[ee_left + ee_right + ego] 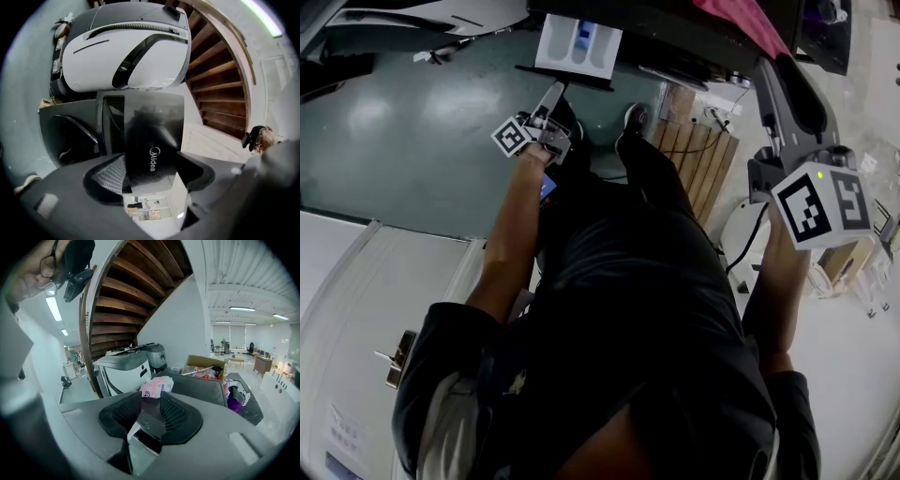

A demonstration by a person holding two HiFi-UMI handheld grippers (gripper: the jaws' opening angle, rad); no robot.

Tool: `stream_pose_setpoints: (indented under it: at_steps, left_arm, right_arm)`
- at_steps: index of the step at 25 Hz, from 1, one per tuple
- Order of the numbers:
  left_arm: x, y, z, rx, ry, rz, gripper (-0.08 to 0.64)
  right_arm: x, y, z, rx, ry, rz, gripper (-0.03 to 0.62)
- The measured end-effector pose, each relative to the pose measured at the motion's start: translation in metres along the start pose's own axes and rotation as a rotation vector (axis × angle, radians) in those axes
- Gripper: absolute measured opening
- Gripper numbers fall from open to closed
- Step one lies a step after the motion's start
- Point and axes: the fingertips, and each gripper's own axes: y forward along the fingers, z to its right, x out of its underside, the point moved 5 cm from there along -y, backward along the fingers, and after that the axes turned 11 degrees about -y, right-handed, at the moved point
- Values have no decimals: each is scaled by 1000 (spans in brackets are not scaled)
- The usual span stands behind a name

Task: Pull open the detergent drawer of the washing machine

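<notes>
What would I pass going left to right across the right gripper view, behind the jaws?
white machine → pink packet → cardboard box → purple object

Black drawer front [152, 131] spans nearly the whole gap between the left gripper [152, 158] jaws; pad contact unclear; white machine [126, 51] beyond it; wooden stairs [215, 75] crowd the right side; green floor [412, 122] lies open left of the pulled-out drawer tray [577, 45]; right gripper [147, 396] jaws apart on nothing; air ahead free as far as the black machine top [197, 387] bearing a pink packet [157, 386]; stair underside [136, 291] overhead left; hall [243, 348] open to the right.
</notes>
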Motion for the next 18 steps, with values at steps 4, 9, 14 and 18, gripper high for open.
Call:
stream_pose_setpoints:
  at_steps: [4,9,14,18]
  left_arm:
    - [-1,-7,7,-109,70,-106,360]
    - [0,-12,26,-180,168,-250,360]
    - [-3,-12,60,-204,319,-367,360]
    - [-6,-19,89,-255,494,-480,360]
  right_arm:
    - [-5,-9,-9,1,10,31,104]
    - [-12,-22,-19,10,17,74,104]
    - [-20,-37,-25,36,27,126,104]
    - [-23,-48,-31,49,37,161,104]
